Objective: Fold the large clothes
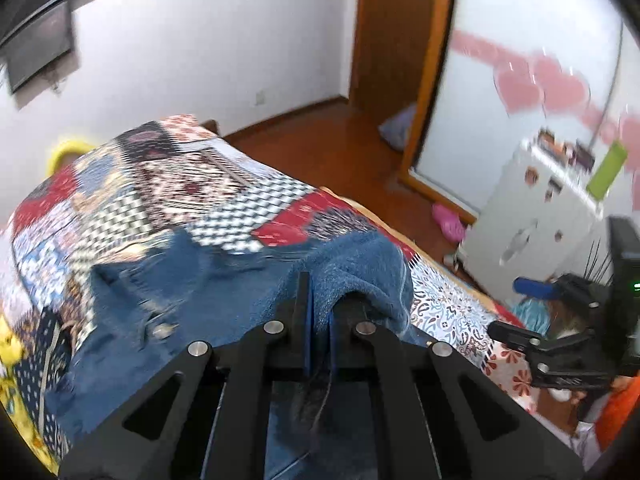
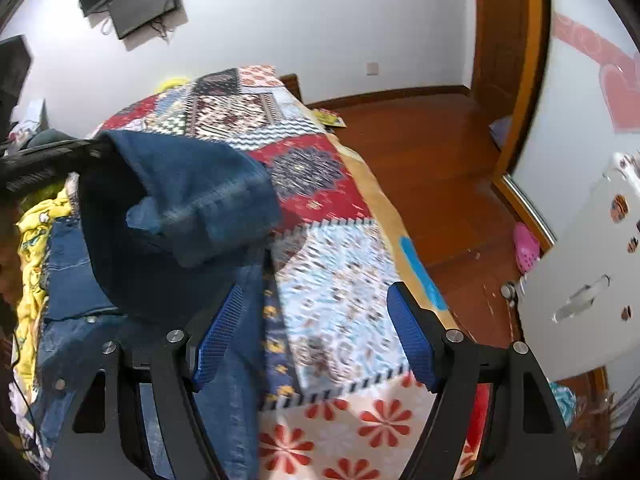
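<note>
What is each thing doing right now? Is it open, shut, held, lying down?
left tool: shut on the jeans.
right tool: open, holding nothing.
jeans: one part lifted and folded over, the rest lying on the bed.
patchwork quilt: spread flat over the bed.
wall TV: off, screen dark.
white cabinet: door shut.
pink shoe: lying on the floor.

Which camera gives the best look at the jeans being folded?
The right wrist view: the jeans show their lifted, folded-over end and the part lying on the quilt. The left wrist view is blurred, with denim bunched in the left tongs.
</note>
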The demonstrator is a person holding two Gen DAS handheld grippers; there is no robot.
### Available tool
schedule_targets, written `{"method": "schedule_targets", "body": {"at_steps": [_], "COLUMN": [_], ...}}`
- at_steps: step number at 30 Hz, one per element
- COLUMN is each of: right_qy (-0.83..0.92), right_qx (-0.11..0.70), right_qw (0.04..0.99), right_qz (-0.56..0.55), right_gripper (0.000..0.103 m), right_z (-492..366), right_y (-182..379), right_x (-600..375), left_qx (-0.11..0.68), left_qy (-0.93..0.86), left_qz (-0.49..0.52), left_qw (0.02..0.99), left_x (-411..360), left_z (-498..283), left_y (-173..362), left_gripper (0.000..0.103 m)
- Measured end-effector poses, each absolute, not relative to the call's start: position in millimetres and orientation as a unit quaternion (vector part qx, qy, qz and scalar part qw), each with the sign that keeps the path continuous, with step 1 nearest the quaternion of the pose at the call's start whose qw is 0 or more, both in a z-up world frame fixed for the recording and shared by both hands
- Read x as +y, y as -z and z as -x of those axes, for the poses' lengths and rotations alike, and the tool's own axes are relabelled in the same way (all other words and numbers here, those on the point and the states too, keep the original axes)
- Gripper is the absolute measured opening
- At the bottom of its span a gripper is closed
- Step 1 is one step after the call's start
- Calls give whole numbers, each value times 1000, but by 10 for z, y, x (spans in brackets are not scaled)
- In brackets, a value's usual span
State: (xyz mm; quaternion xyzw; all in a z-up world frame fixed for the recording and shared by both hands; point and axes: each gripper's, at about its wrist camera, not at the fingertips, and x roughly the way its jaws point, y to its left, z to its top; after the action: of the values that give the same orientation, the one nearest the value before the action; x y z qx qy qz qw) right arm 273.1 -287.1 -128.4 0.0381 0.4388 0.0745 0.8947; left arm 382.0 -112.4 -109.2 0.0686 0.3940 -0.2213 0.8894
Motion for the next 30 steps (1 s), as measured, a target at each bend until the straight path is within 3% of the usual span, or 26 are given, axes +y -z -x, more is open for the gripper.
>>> {"method": "schedule_targets", "body": {"at_steps": [9, 21, 24, 29, 30], "right_qy": [-120, -155, -154, -153, -155], "right_qx": [442, 507, 518, 523, 523], "right_qw": [889, 847, 839, 836, 836], "right_qz": [-10, 40, 56, 61, 59], "right_gripper": [72, 72, 72, 72, 72], "right_z": [-2880, -2966, -2939, -2885, -2875], "right_y": [1288, 1660, 1722, 1760, 1752], "right_x": [-2337, -1821, -1794, -1780, -1789], "left_qx": [386, 483, 496, 506, 504], "left_qy": [149, 117, 104, 60, 58], "left_qz": [-1, 127, 107, 54, 46], "left_qw": [910, 858, 855, 859, 860], "left_x": [151, 982, 906, 822, 823], "left_z": [-3342, -2647, -2485, -2295, -2279], "left_y": [1000, 2166, 2310, 2383, 2355], "left_gripper": [5, 11, 18, 52, 53]}}
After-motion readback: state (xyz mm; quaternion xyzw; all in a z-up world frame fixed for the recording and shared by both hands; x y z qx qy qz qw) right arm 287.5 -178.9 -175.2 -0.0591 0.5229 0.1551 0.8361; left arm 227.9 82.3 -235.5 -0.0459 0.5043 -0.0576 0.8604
